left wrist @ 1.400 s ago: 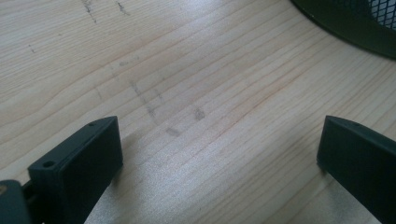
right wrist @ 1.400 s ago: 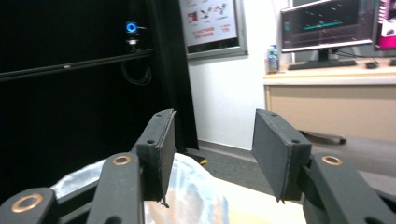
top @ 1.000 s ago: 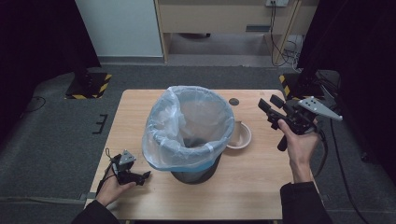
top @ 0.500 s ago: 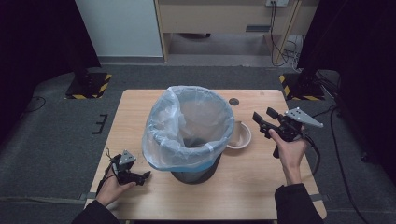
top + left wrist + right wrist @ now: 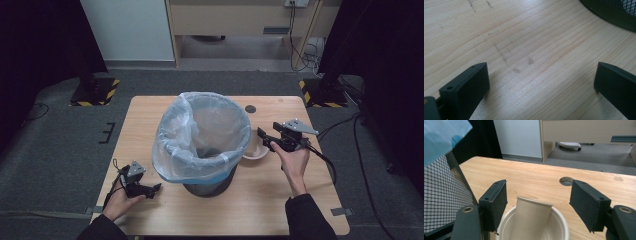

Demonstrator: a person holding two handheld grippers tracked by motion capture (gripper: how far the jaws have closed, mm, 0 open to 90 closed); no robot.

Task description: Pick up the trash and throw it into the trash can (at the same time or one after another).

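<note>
At the left of the high view, the left gripper point(image 5: 148, 189) rests low on the wooden table point(image 5: 150, 120), just beside the foot of the bin; its own view shows its jaws spread wide with nothing between them, only bare wood grain and the bin's dark base at the corner, so it seems parked out of the way while the other hand works. In the middle stands the black mesh bin point(image 5: 207, 182), lined with a pale blue plastic bag point(image 5: 172, 150) folded over the rim, mouth open and ready to take rubbish. Just right of it, close to the bin's side, sits a white bowl point(image 5: 560, 230) with a paper cup point(image 5: 530, 218) leaning tilted inside it. The right gripper point(image 5: 537, 203) hovers over them, jaws released and set either side of the cup, apparently lined up to pinch it for the short lift into the bin.
</note>
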